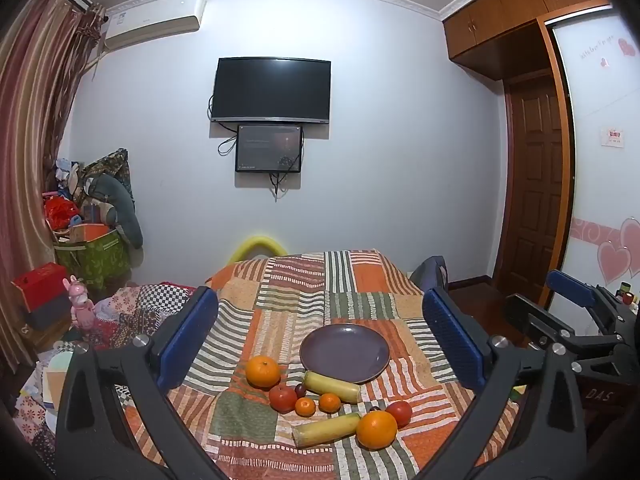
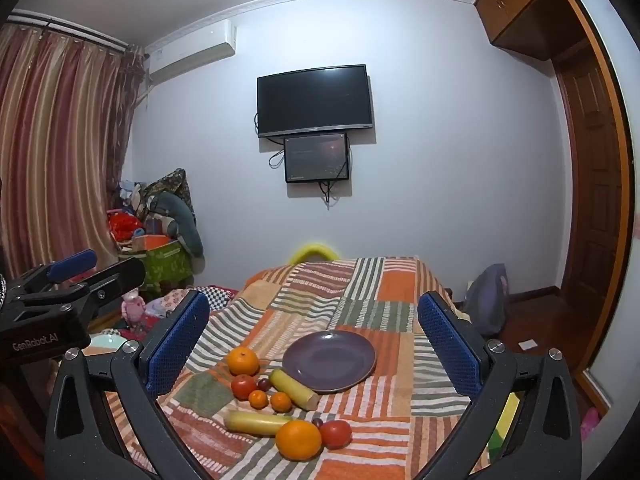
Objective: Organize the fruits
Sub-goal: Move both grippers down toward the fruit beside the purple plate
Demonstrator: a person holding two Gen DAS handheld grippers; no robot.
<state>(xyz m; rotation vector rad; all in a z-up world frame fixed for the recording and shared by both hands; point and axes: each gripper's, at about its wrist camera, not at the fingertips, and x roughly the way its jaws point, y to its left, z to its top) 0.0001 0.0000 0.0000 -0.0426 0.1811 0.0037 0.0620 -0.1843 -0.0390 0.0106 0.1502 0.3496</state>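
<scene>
An empty purple plate (image 1: 345, 353) (image 2: 330, 361) lies on a striped patchwork cloth. In front of it lie fruits: a large orange (image 1: 262, 371) (image 2: 243, 361), a red tomato (image 1: 283, 398) (image 2: 243, 387), two small tangerines (image 1: 305, 406) (image 1: 329, 402), a dark plum (image 1: 300, 390), two yellow corn-like pieces (image 1: 331, 387) (image 1: 326, 430), a second large orange (image 1: 376, 429) (image 2: 298, 439) and a second tomato (image 1: 399, 413) (image 2: 335, 434). My left gripper (image 1: 320, 344) and right gripper (image 2: 316, 344) are open and empty, held above and short of the fruits.
The cloth (image 1: 296, 292) covers a table that ends at the far side near a yellow hoop (image 1: 260, 246). Piled bags and boxes (image 1: 92, 232) stand at the left by curtains. A wooden door (image 1: 536, 184) is at the right. The right gripper's body (image 1: 580, 320) shows beside the left one.
</scene>
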